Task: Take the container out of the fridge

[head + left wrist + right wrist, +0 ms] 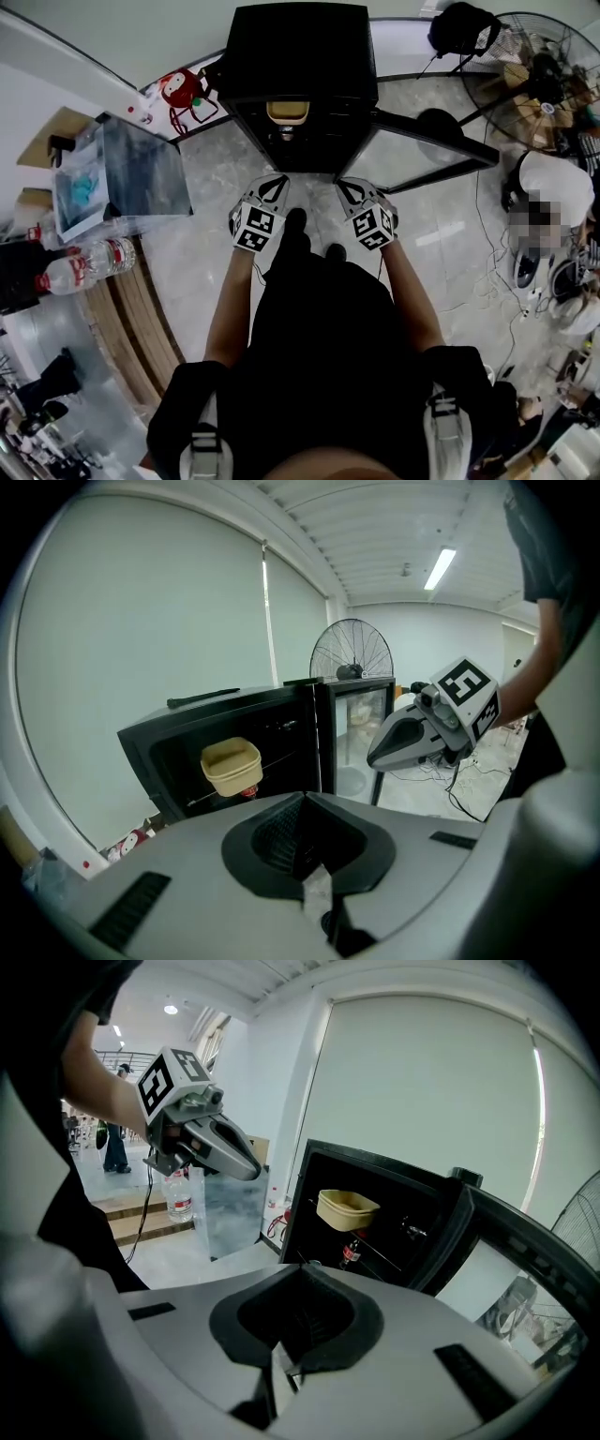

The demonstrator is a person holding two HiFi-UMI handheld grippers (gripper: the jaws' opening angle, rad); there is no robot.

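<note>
Left claw (pixel 279 180), right claw (pixel 344 186): grey, black-white marker cubes (pixel 257 228); black clothes (pixel 319 323)

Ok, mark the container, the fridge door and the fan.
container (pixel 231 766), left gripper view, its front wall.
fridge door (pixel 405 156), head view, its glass pane.
fan (pixel 352 649), left gripper view, its wire grille.

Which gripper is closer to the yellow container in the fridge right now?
Left. The left gripper hovers in front of the container, nearly in line with it; the right gripper is off to the container's right, slightly farther.
</note>
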